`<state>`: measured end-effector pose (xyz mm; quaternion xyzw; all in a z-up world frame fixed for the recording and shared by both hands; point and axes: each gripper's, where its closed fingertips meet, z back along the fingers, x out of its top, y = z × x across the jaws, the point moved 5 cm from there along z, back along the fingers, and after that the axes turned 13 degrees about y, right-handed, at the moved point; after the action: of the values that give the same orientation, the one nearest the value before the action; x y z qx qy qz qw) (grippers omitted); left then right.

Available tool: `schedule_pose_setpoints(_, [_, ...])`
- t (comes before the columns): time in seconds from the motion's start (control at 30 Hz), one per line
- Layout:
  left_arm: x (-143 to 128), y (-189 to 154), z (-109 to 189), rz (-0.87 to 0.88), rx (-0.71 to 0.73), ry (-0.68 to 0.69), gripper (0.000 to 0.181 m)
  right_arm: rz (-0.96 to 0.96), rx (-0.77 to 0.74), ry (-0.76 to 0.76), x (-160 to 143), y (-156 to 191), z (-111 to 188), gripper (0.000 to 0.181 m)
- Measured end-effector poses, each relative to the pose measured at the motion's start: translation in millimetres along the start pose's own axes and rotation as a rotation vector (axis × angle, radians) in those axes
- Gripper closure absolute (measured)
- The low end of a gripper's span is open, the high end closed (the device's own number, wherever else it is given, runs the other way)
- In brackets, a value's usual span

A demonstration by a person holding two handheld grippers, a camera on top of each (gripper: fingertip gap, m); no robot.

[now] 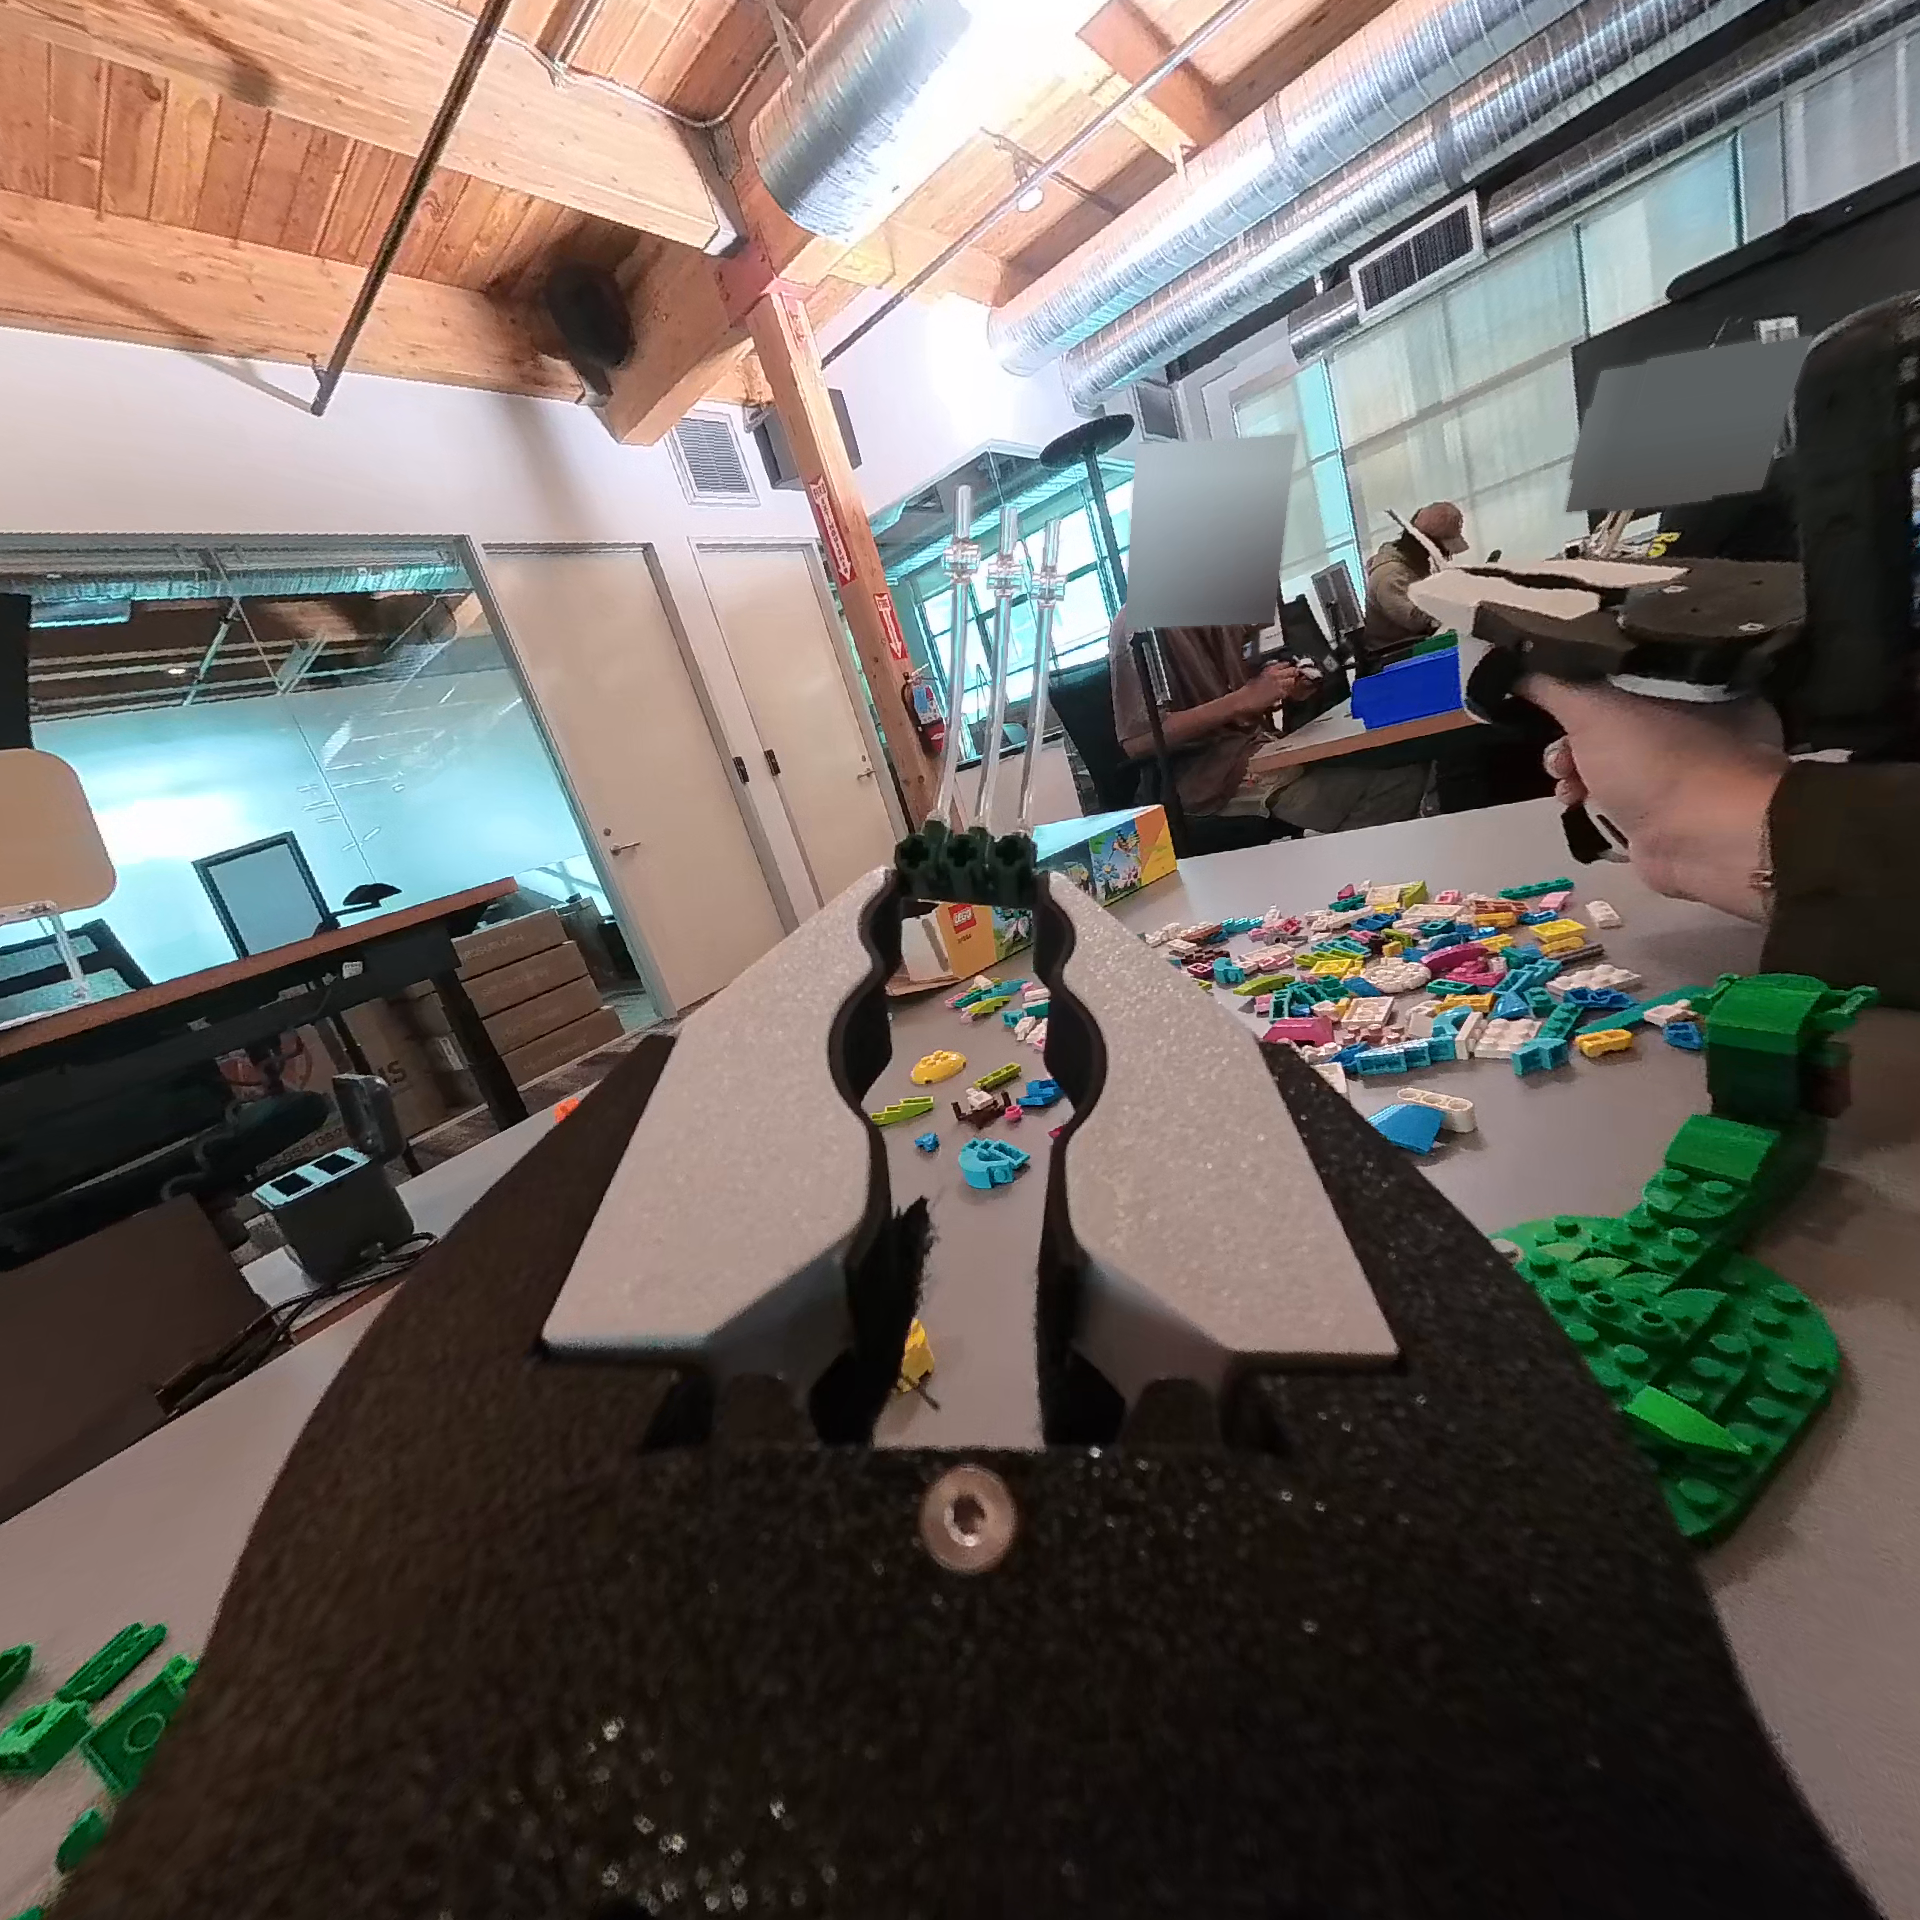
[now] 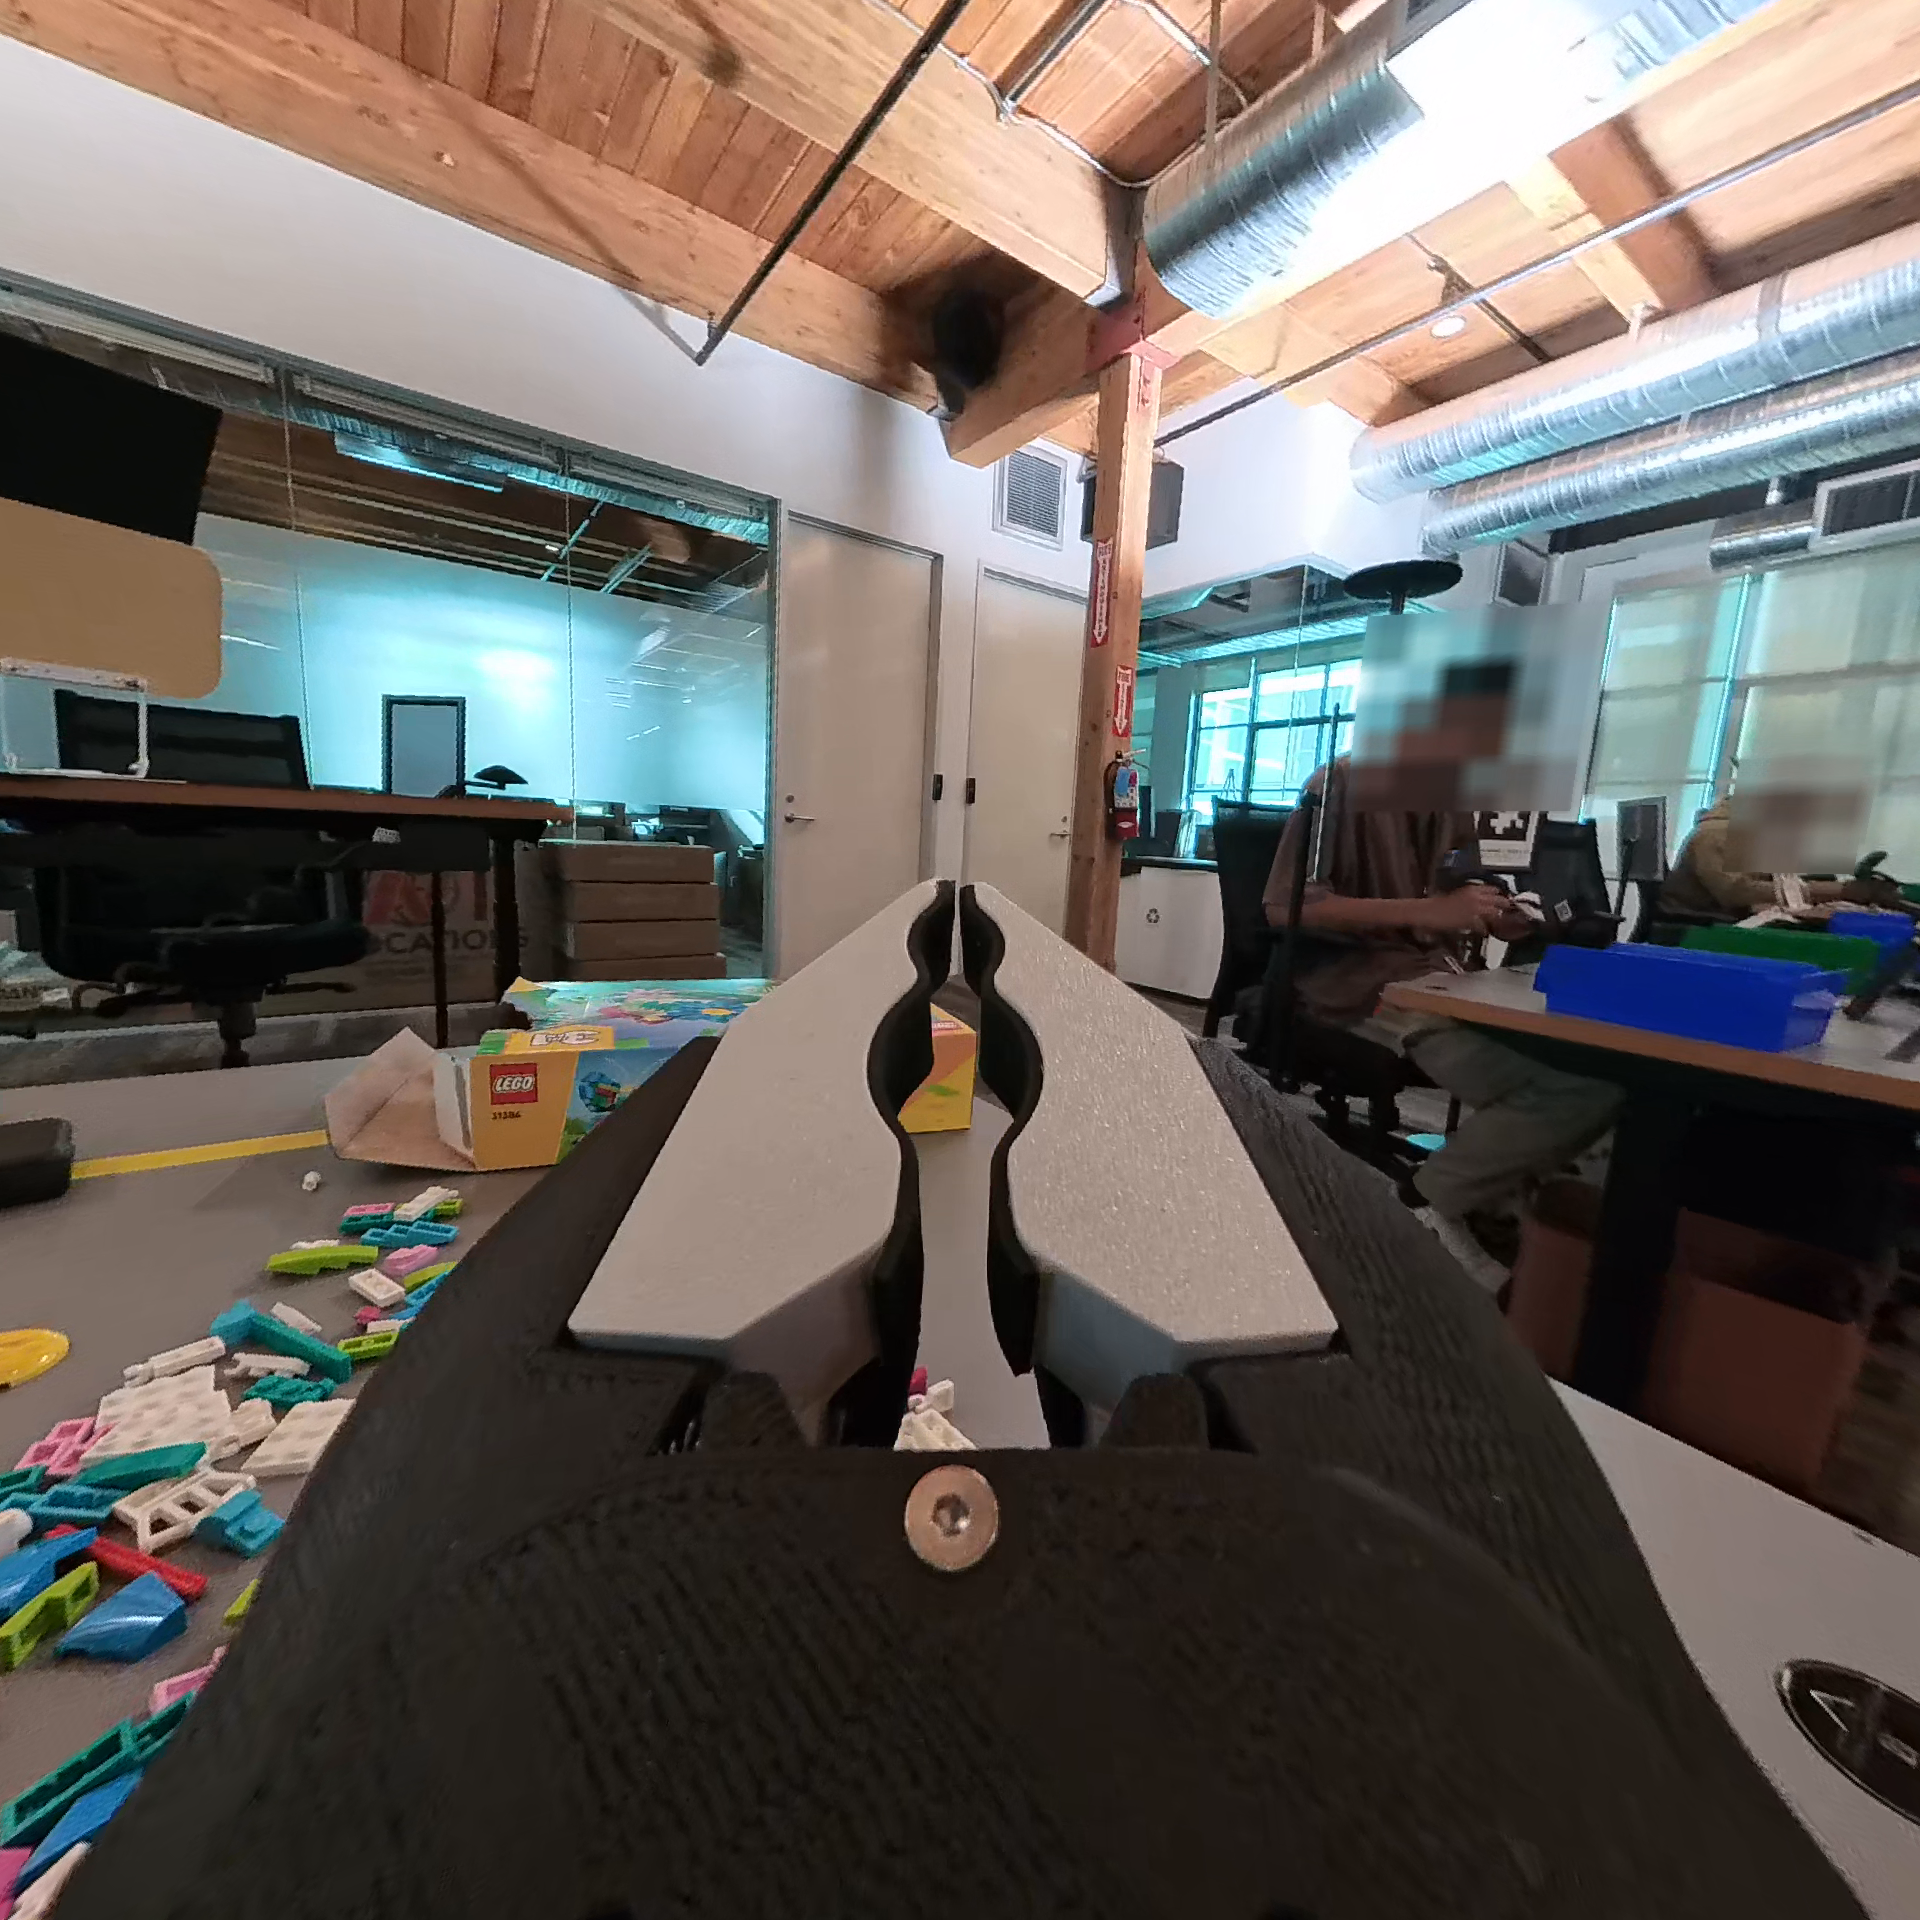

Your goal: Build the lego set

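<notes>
My left gripper (image 1: pixel 966 871) is shut on a dark green brick (image 1: pixel 966 860) that carries three clear rods (image 1: pixel 1000 675) pointing up and away. It holds the piece above the grey table (image 1: pixel 1195 883). A green lego build (image 1: pixel 1704 1278) with a raised block stands on the table at the right. A pile of loose coloured bricks (image 1: pixel 1434 977) lies beyond it. My right gripper (image 2: pixel 956 891) is shut and empty, raised above the table; it also shows in the left wrist view (image 1: pixel 1538 603), held by a hand. Loose bricks (image 2: pixel 166 1455) lie to its left.
An opened lego box (image 2: pixel 540 1081) lies at the table's far side, also in the left wrist view (image 1: pixel 1091 862). Green pieces (image 1: pixel 83 1725) lie at the near left. A black object (image 2: pixel 31 1158) sits at the left edge. People sit at a desk with blue bins (image 2: pixel 1683 992) behind. My hands' fingertips stand some 35 centimetres from each other.
</notes>
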<state>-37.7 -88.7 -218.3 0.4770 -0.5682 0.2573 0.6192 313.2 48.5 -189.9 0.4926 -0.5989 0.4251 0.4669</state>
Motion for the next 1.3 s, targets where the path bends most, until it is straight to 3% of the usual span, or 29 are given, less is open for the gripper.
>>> schedule_pose_setpoints(1.3, [-2.8, 1.6, -1.8, 0.005, 0.0, 0.018, 0.159, 0.051, 0.105, -0.029, 3.5, 24.0, 2.0, 0.181])
